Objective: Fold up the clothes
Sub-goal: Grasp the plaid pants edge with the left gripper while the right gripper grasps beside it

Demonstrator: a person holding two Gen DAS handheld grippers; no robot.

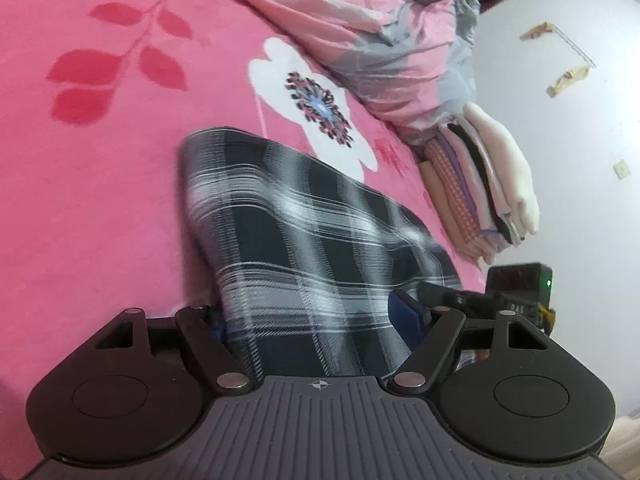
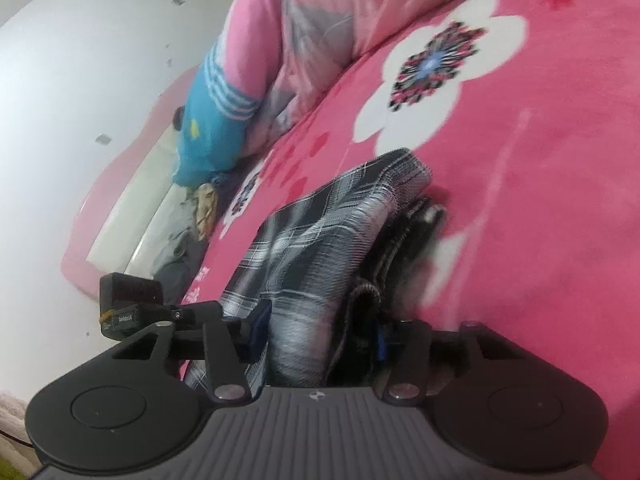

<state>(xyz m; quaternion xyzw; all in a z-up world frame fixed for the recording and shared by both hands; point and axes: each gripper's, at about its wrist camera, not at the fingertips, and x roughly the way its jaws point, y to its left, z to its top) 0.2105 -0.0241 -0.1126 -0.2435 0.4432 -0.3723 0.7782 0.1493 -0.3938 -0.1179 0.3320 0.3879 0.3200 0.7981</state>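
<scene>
1. Between the fingers of the left gripper (image 1: 316,320) sits a bunch of the plaid garment (image 1: 288,220); the jaws stand fairly apart, but the cloth fills the gap, so they seem to hold it.
2. Closed on the same plaid garment (image 2: 320,240) is the right gripper (image 2: 320,332); its fingers press a thick, rolled part of the cloth, with dark inner layers showing on its right side.
3. From both grippers the garment runs forward and lies partly on the pink blanket (image 1: 100,200). It looks already doubled at least once, though blur hides the exact edges.
4. To do this step well, I judge that both grips should stay at equal height and keep the cloth lightly stretched, so the layers do not slide or wrinkle when they are laid down.
5. Releasing one side too early could let the fold open.
6. Further out, a stack of folded clothes (image 1: 488,184) lies near the crumpled duvet (image 1: 380,32), well apart from the fingers.
7. A blue garment (image 2: 212,120) and some other loose clothes lie at the far bed edge in the right view.
</scene>
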